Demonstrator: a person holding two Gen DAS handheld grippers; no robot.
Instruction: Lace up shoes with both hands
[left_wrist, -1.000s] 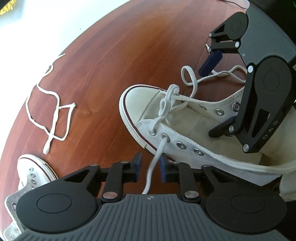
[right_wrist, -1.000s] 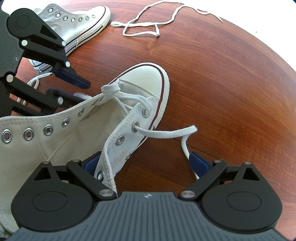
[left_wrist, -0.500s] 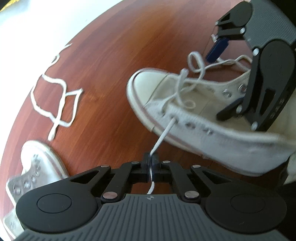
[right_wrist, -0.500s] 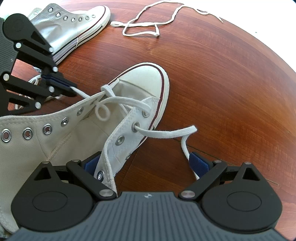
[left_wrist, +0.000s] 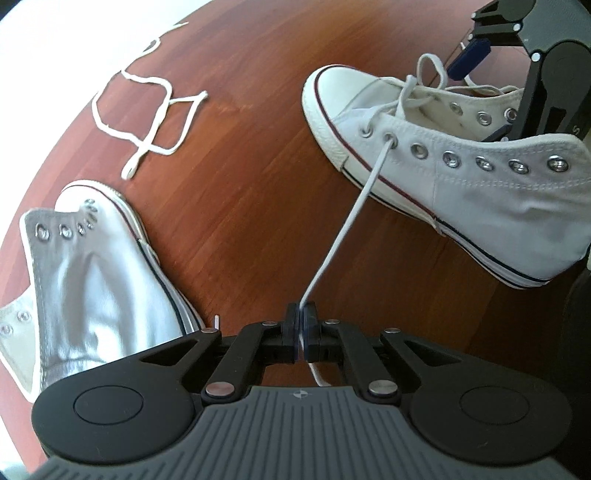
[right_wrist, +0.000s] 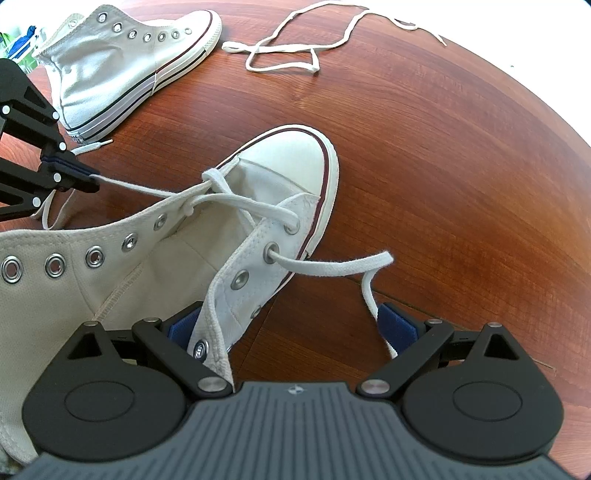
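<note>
Clamped tight on taut shoelace (left_wrist: 343, 229) by left gripper (left_wrist: 300, 334), high-top sneaker (left_wrist: 461, 162) ahead; right gripper (right_wrist: 295, 325) spread wide astride eyelet flap (right_wrist: 236, 280), gripping nothing; risked dragging unheld sneaker; lace slipping.

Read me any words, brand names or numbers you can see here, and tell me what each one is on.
"S": on the right gripper, one letter at the frame edge; the rest is cut off.
Heel patch on the second sneaker: print there, too small to read.
Nothing else legible.
</note>
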